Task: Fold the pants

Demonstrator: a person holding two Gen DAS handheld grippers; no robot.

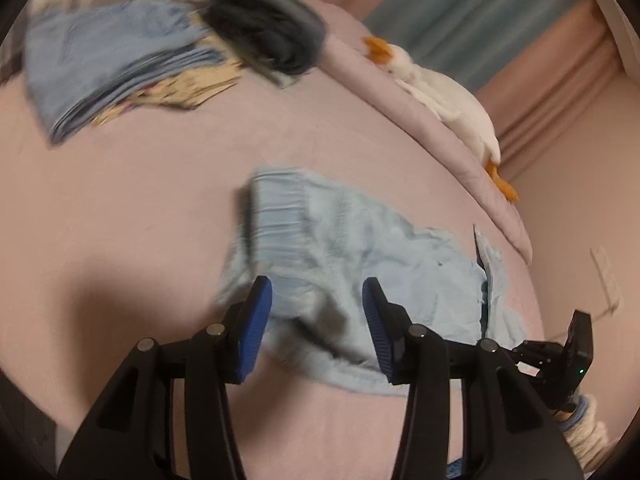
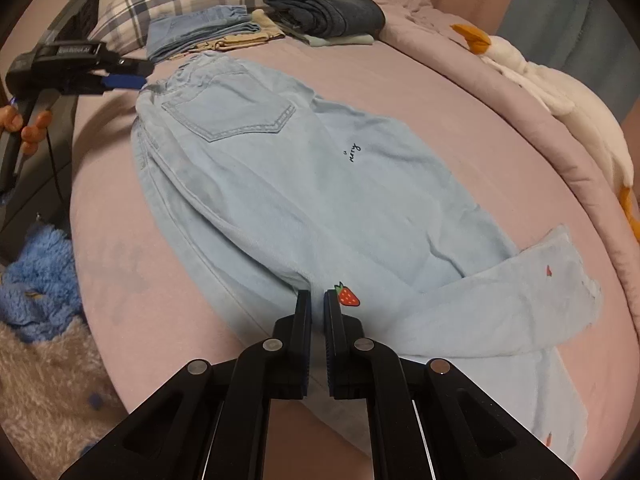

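Lying lengthwise on the pink bed sheet (image 2: 400,80), the light blue jeans (image 2: 280,184) run from the waistband at the far left, with the back pocket (image 2: 228,114) up, down toward you at the near right, so their long axis points almost straight away from your right gripper (image 2: 318,298). That gripper's fingers are nearly together and appear to pinch a ridge of the denim near the strawberry patch (image 2: 349,296), at the leg end. Your left gripper (image 1: 316,320) sits at the waistband end with its blue pads wide apart, holding nothing, the elastic waistband (image 1: 280,216) just beyond its tips. Each end is therefore nearest its own hand, which suits a fold bringing leg end toward waist. The jeans look soft, creased, and already halved leg over leg, though one hem (image 2: 560,276) is flipped across at the near right. Beyond lie stacks of folded clothes (image 2: 248,24), a plaid pillow (image 2: 168,0) and a plush goose (image 2: 540,76).
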